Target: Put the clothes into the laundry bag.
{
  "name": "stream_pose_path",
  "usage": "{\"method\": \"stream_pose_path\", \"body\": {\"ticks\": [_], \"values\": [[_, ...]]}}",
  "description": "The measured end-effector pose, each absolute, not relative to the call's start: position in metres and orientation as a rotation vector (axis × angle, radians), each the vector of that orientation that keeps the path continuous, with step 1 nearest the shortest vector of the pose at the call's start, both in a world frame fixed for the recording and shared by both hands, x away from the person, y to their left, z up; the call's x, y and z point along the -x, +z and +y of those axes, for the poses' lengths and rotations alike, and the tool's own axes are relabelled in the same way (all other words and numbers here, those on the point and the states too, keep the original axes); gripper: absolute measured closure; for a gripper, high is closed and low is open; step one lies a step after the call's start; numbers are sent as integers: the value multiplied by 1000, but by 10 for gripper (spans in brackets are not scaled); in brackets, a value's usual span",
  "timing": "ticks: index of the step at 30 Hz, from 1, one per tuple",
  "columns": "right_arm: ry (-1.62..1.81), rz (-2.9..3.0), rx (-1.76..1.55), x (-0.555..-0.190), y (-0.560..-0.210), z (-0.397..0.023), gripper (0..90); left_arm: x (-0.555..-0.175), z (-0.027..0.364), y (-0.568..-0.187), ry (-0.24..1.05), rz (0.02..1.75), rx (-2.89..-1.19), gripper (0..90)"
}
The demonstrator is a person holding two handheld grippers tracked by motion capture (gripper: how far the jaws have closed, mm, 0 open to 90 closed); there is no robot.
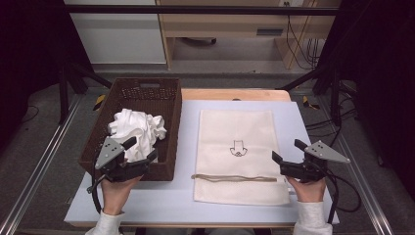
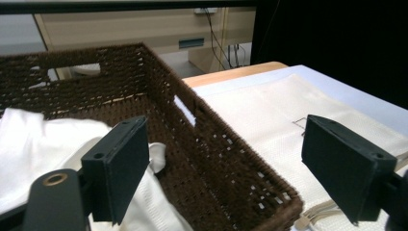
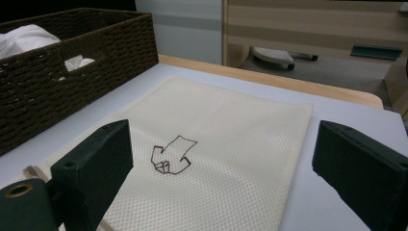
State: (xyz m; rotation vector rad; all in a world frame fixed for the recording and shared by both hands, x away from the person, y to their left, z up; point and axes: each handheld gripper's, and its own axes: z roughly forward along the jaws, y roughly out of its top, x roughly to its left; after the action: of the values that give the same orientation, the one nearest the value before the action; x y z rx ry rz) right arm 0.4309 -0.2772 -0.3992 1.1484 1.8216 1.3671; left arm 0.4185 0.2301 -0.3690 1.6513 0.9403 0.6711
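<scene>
A person works at a pale surface [image 1: 186, 196], holding a gripper in each hand. The left gripper [image 1: 142, 150] hovers over the near right corner of a dark brown woven basket [image 1: 169, 98] that sits on the left part of the surface. Its fingers [image 2: 120, 168] are spread wide with nothing between them. In the left gripper view one finger hangs above the crumpled white cloth [image 1: 139, 128] lying inside the basket, and the other stands beyond the basket's right wall, above the bag.

A flat cream mesh bag [image 1: 240, 127] lies to the right of the basket, just beside it, with a small dark printed mark [image 1: 238, 149] at its middle and a drawstring [image 1: 235, 178] across its near end.

The right gripper [image 1: 284, 151] is at the bag's right edge, near the drawstring. Its fingers [image 3: 96, 168] are also wide apart and hold nothing.
</scene>
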Motion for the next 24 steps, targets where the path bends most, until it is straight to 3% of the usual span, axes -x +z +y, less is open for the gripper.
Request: {"method": "stream_pose_path", "body": {"ticks": [9, 14, 24], "values": [[1389, 1851, -1142, -432, -400, -268, 92, -406, 216, -363, 646, 900, -1619, 213], [1358, 1905, -1118, -435, -406, -255, 104, -398, 189, -362, 600, 821, -1647, 247], [1341, 1994, -1085, -437, -415, -230, 155, -396, 148, -380, 482, 781, -1767, 406]]}}
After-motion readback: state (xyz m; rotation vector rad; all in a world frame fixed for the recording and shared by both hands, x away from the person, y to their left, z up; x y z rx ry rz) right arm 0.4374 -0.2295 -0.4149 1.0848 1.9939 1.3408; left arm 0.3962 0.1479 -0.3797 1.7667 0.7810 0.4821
